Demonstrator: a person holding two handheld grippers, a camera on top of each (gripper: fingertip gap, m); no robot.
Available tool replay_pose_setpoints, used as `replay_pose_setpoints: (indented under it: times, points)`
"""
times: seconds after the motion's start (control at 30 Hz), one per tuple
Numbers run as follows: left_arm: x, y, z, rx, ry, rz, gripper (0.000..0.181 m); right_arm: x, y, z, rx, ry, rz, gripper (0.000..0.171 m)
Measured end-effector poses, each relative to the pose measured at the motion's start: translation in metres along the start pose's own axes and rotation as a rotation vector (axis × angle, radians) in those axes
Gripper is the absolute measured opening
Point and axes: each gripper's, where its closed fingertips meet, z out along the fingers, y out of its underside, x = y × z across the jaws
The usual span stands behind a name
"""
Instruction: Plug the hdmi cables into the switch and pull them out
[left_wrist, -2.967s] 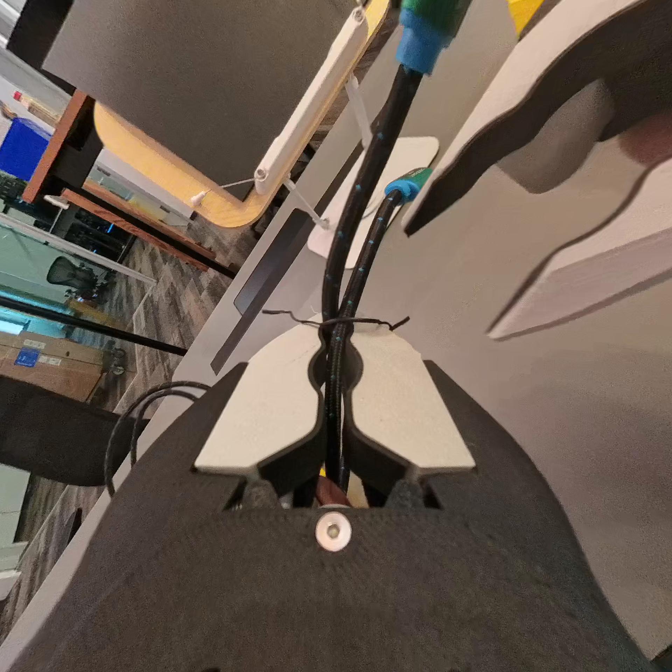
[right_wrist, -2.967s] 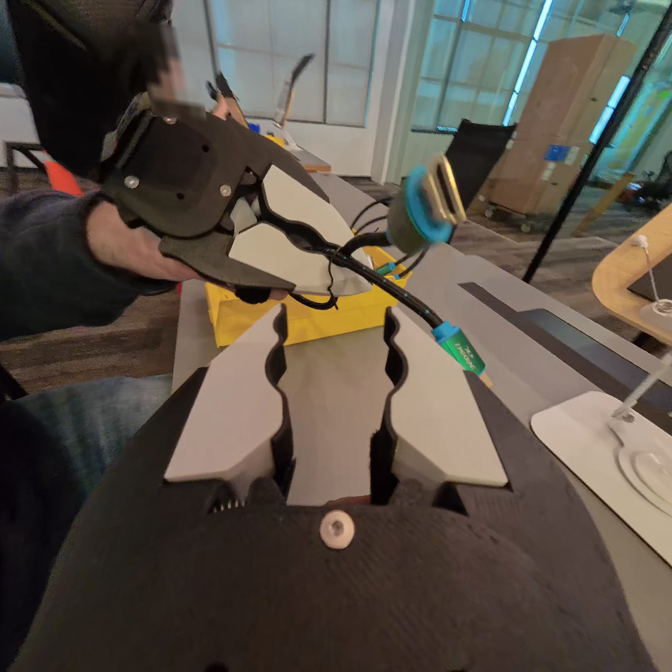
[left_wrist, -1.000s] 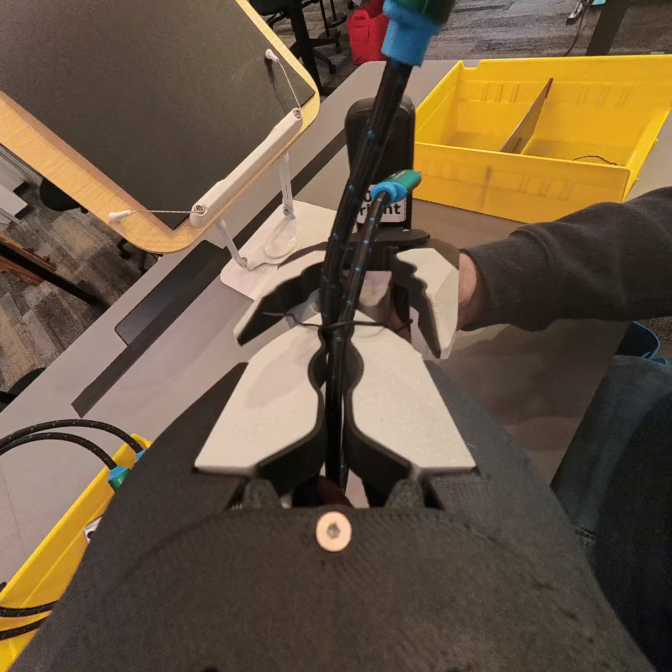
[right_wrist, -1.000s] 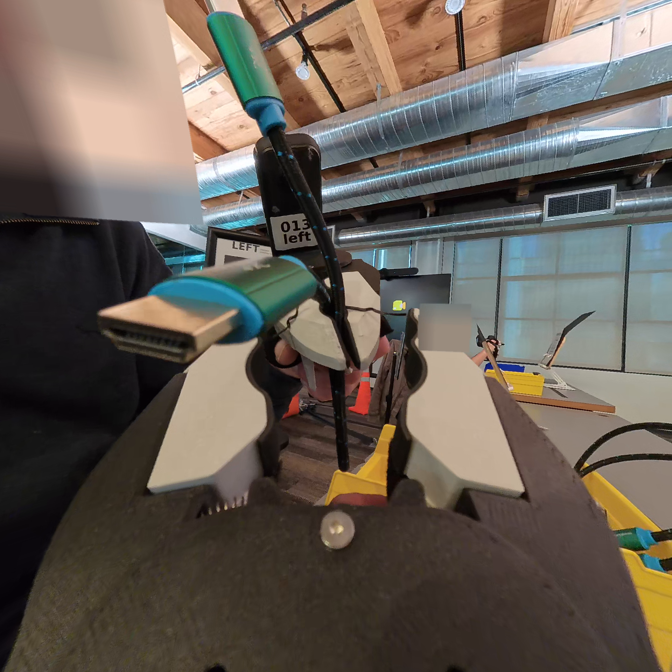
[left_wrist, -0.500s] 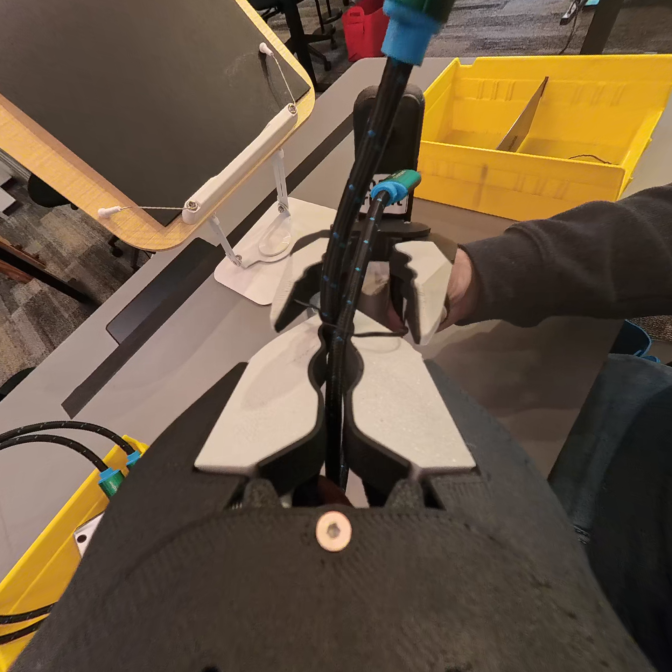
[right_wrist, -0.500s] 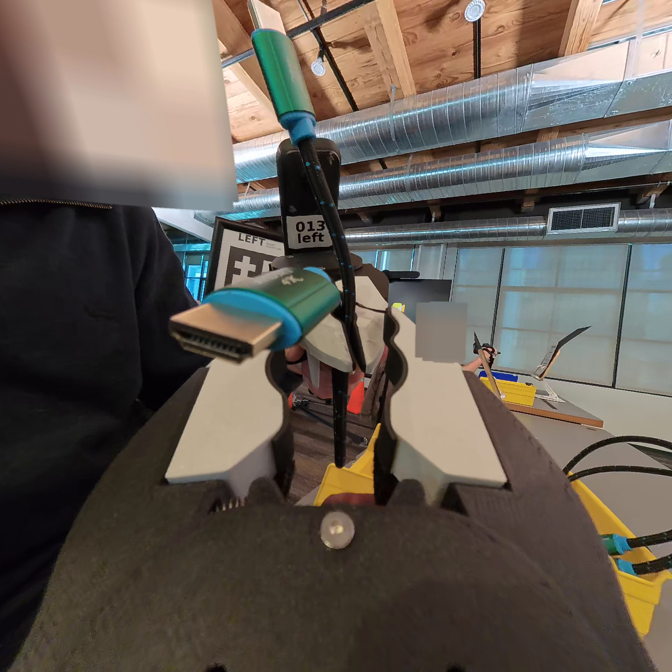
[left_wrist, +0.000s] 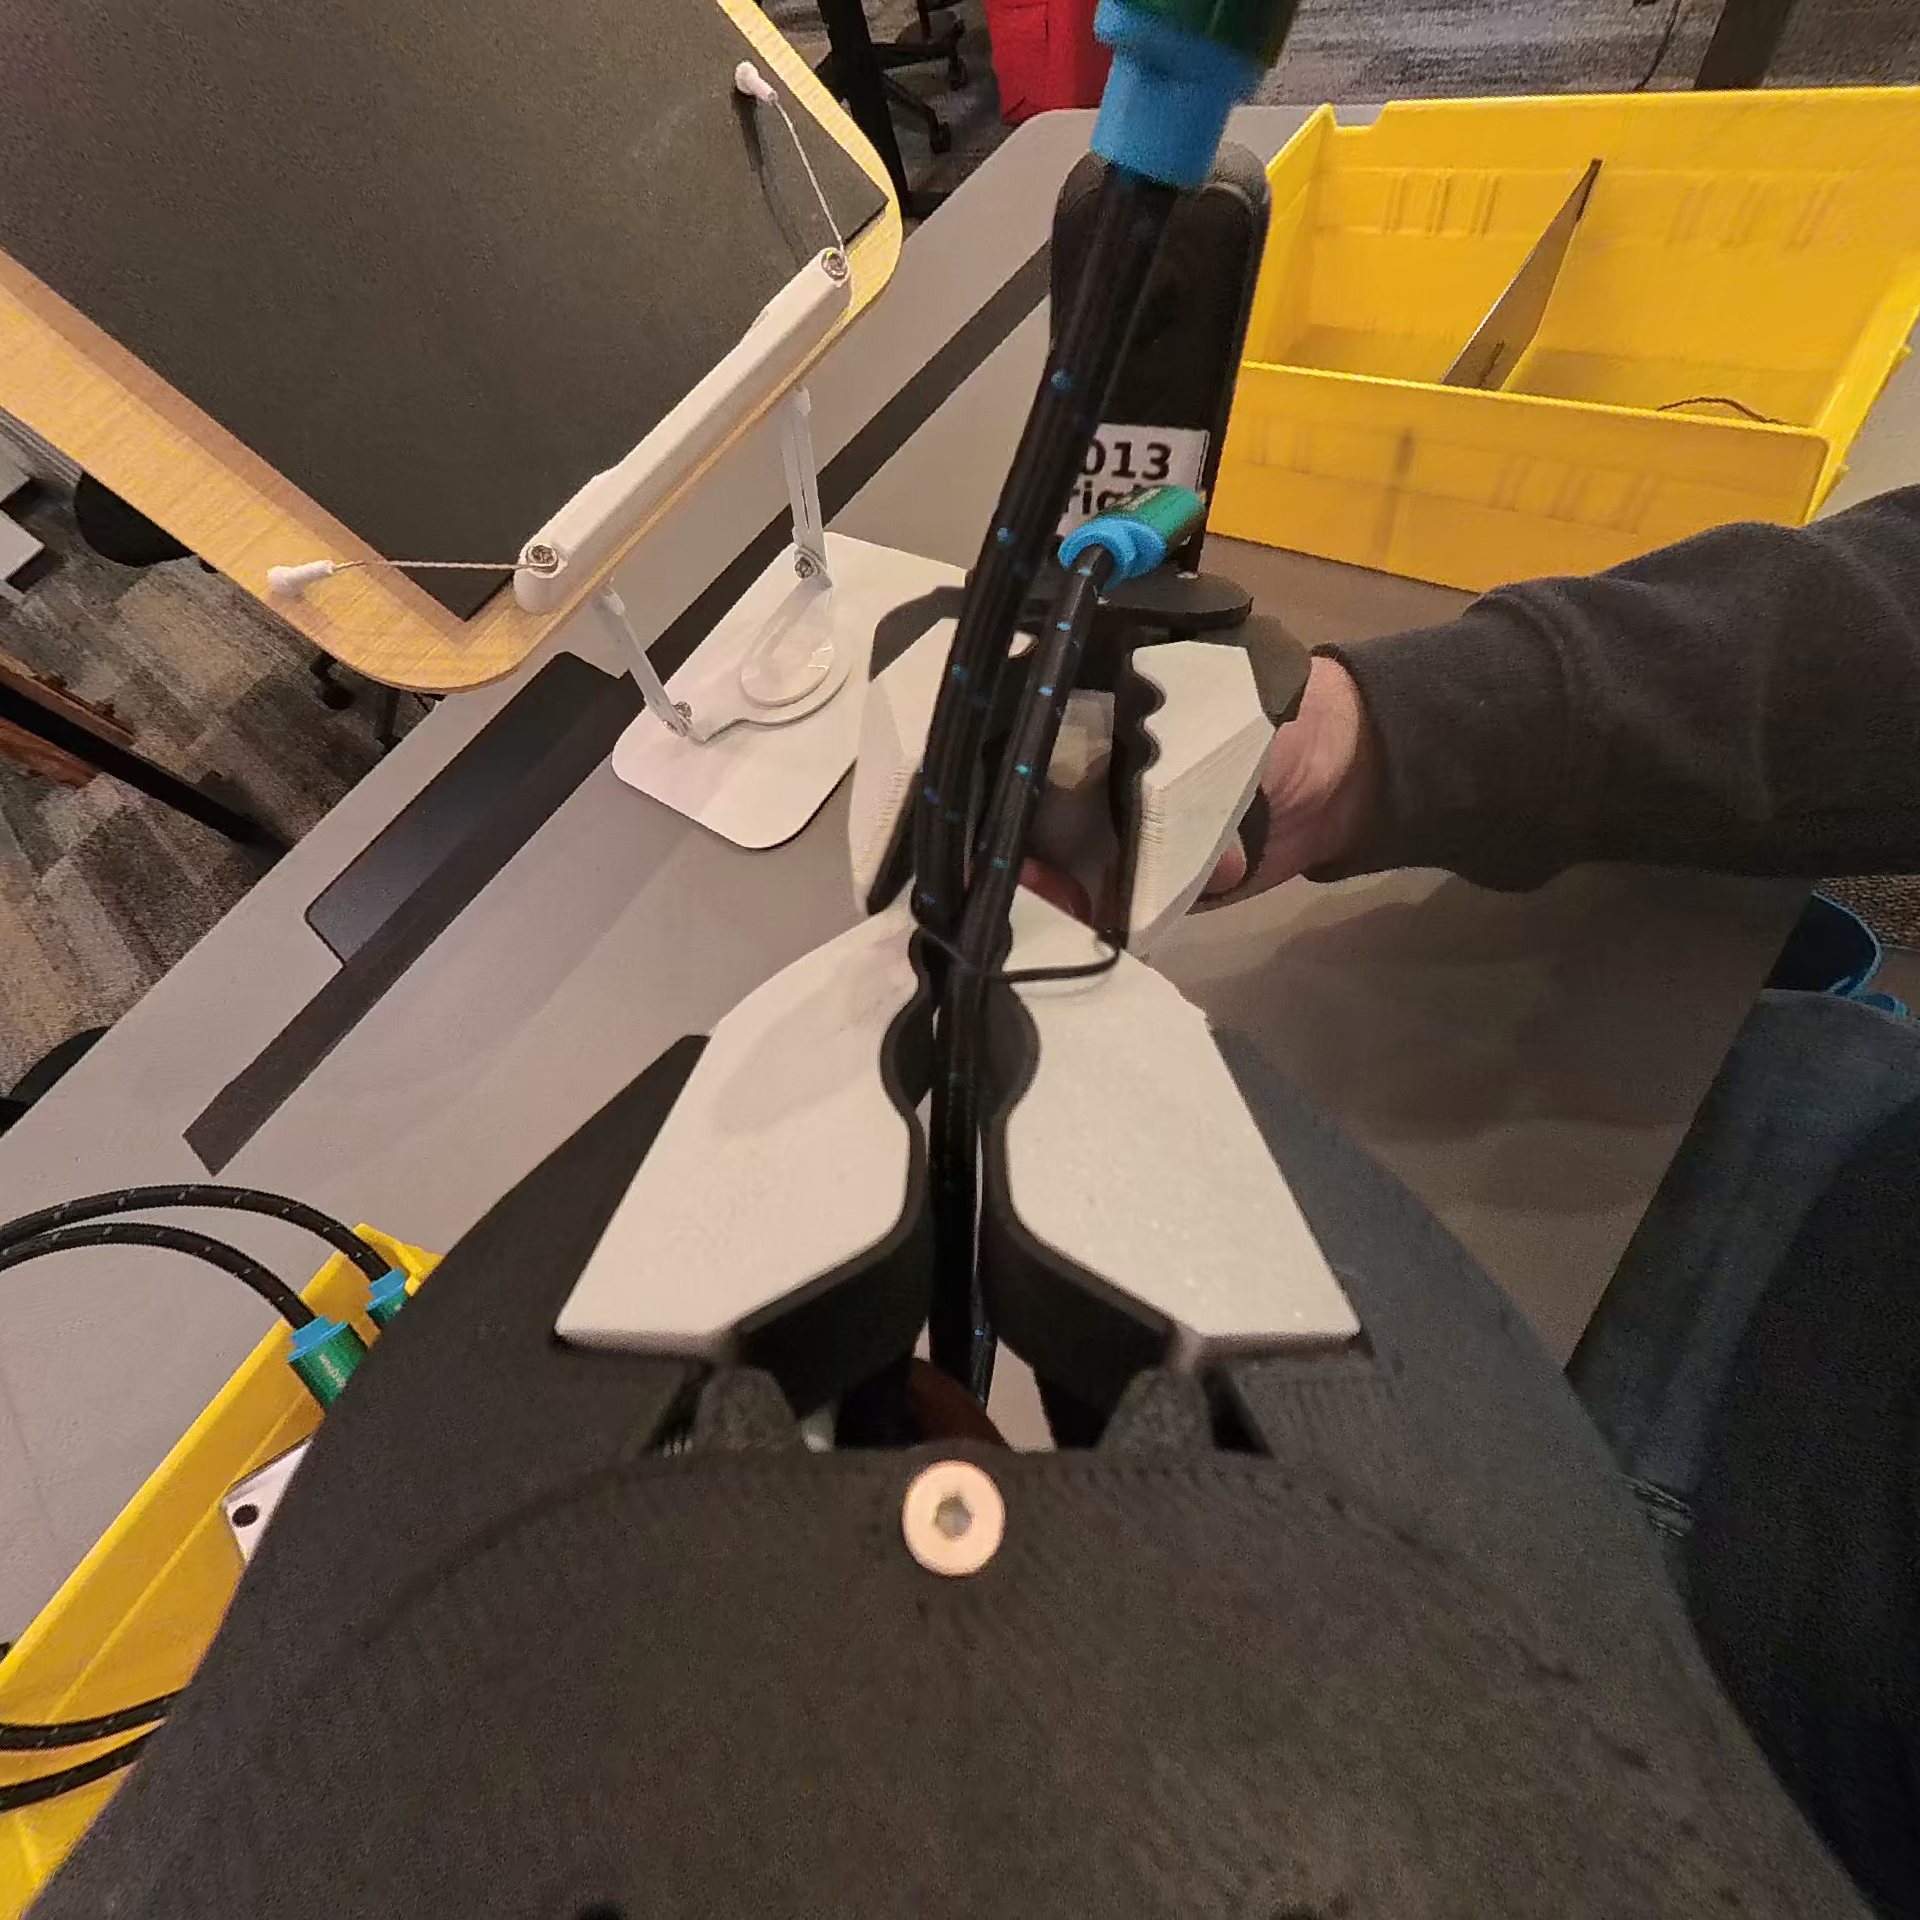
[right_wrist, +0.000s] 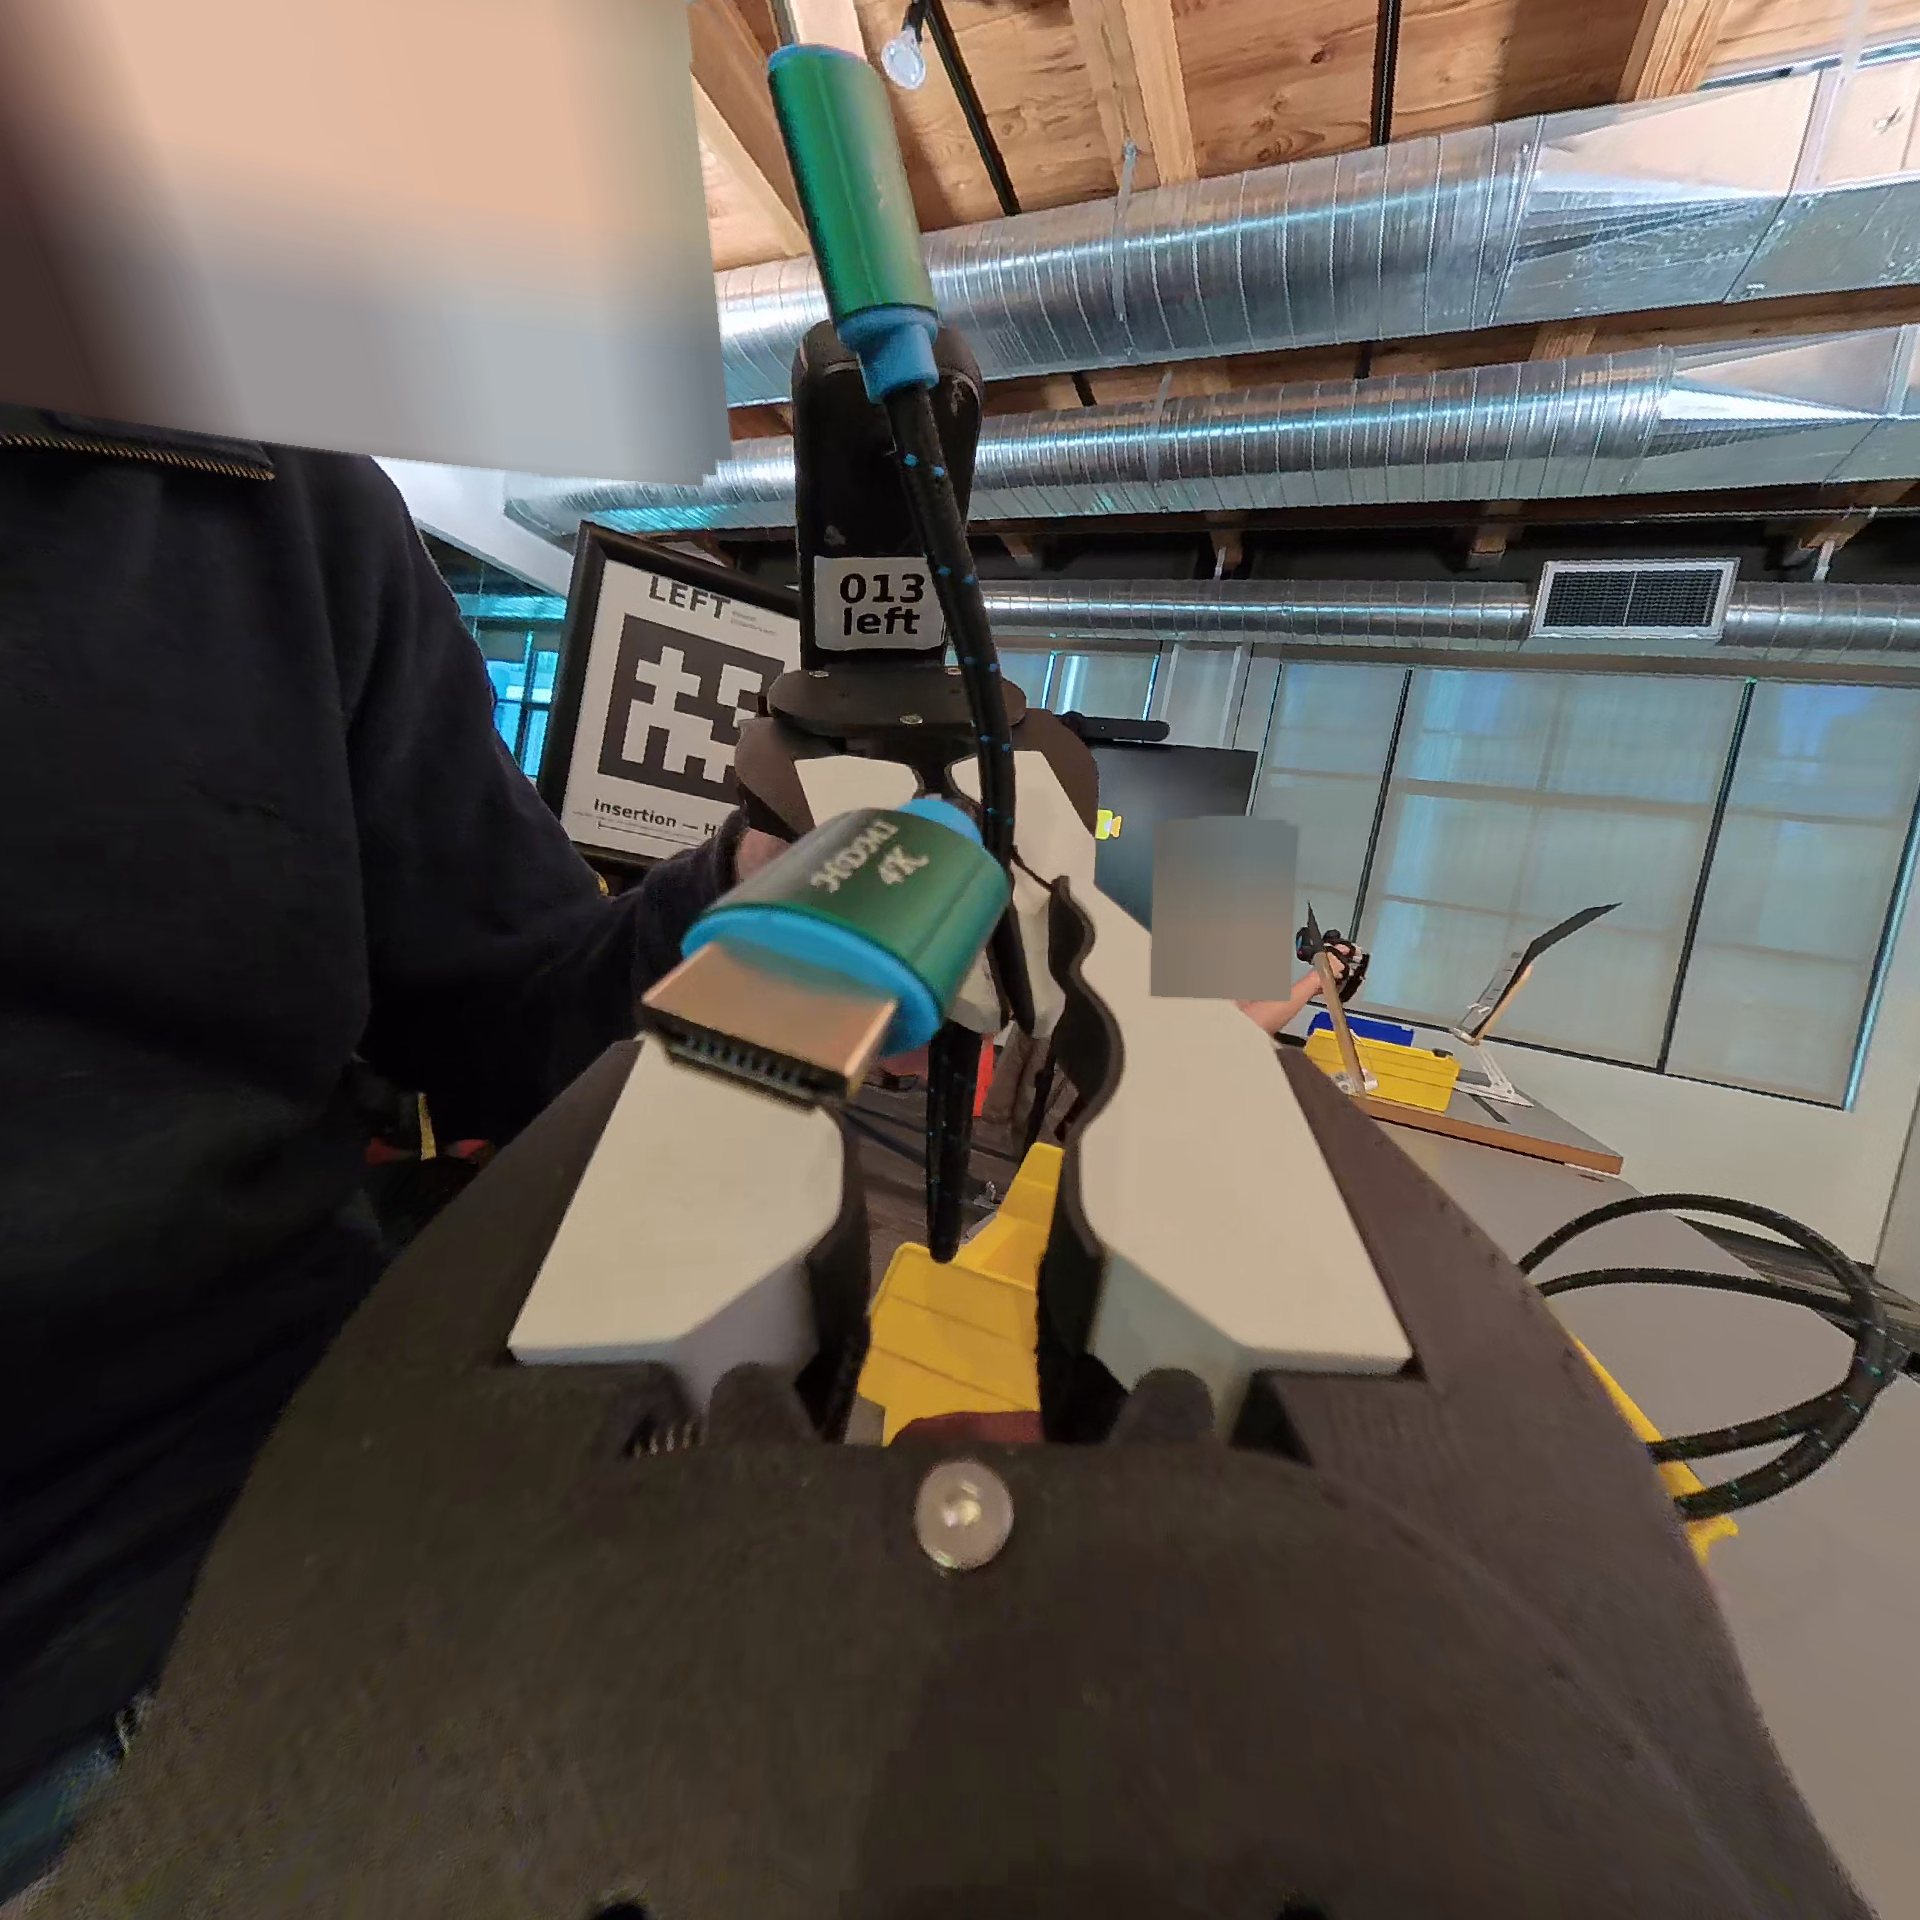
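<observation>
My left gripper (left_wrist: 961, 971) is shut on a black braided HDMI cable (left_wrist: 977, 790), folded double and tied with a thin wire tie. One green plug with a blue collar (left_wrist: 1169, 73) stands above. The other plug (left_wrist: 1138, 520) hangs lower. My right gripper (left_wrist: 1013, 800) faces the left one, open, with a finger on each side of the cable. In the right wrist view, my right gripper (right_wrist: 961, 1039) is open around the cable (right_wrist: 951, 1132). The lower plug (right_wrist: 842, 956) points its gold connector at the camera. The upper plug (right_wrist: 852, 187) stands high. The left gripper (right_wrist: 920, 805) shows behind.
A yellow divided bin (left_wrist: 1558, 343) sits at the far right of the grey table (left_wrist: 582, 987). Another yellow bin (left_wrist: 114, 1600) at the lower left holds more cables with green plugs (left_wrist: 327, 1366). A tilted board on a white stand (left_wrist: 727, 758) is at the left. A person's sleeve (left_wrist: 1621, 707) crosses the right.
The right gripper has come close in front of the left one, and its jaws have narrowed around the cable. The left gripper has kept its hold on the cable.
</observation>
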Motion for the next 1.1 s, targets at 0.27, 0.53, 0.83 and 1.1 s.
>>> replay_pose_setpoints:
  times: [0.27,0.53,0.83,1.1]
  points:
    - [-0.004,0.003,0.001,-0.016,-0.023,0.0,0.002,-0.001,0.002,-0.003,-0.033,0.009,-0.038,0.017]
    - [-0.004,0.003,0.003,-0.023,-0.029,-0.004,0.002,0.0,0.001,-0.005,-0.043,0.029,-0.059,0.014]
    - [-0.005,0.003,0.004,-0.025,-0.033,-0.005,0.003,0.0,0.0,-0.007,-0.048,0.036,-0.08,0.0]
    - [-0.01,0.004,0.004,-0.034,-0.057,0.012,0.003,0.002,-0.003,-0.013,-0.042,0.056,-0.07,0.0]
